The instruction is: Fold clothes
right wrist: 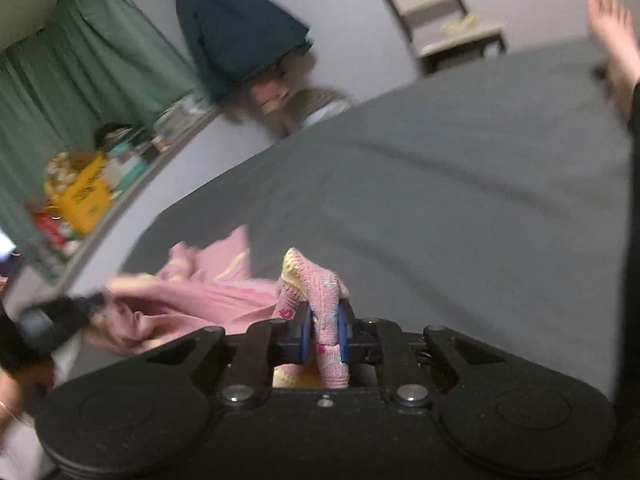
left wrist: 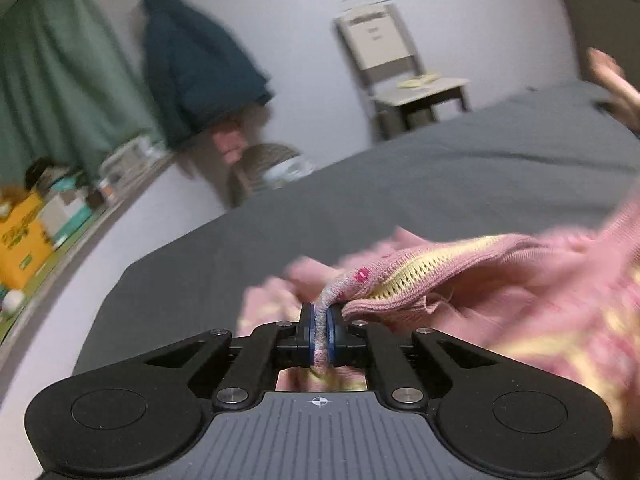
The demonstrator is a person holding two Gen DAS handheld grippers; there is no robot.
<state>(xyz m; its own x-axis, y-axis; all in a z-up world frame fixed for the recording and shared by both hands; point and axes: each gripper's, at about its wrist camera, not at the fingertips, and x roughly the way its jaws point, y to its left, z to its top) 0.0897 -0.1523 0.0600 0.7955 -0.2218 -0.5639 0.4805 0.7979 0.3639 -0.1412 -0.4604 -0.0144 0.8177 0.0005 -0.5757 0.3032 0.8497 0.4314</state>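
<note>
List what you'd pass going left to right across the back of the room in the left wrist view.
Green curtain → dark blue jacket → chair → bare foot.

One pink knitted garment with yellow bands (left wrist: 500,280), one grey-sheeted bed (left wrist: 440,184), one pale folding chair (left wrist: 396,68) upper right, one dark blue hanging jacket (left wrist: 196,64), two black tongs (left wrist: 319,334) (right wrist: 323,334).

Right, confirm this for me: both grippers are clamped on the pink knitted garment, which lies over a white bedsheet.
One thing is off: the sheet is dark grey, not white. Both wrist views show the grey bedsheet under the pink knitted garment. The rest holds: the left gripper and the right gripper are each shut on a bunch of that garment.
</note>
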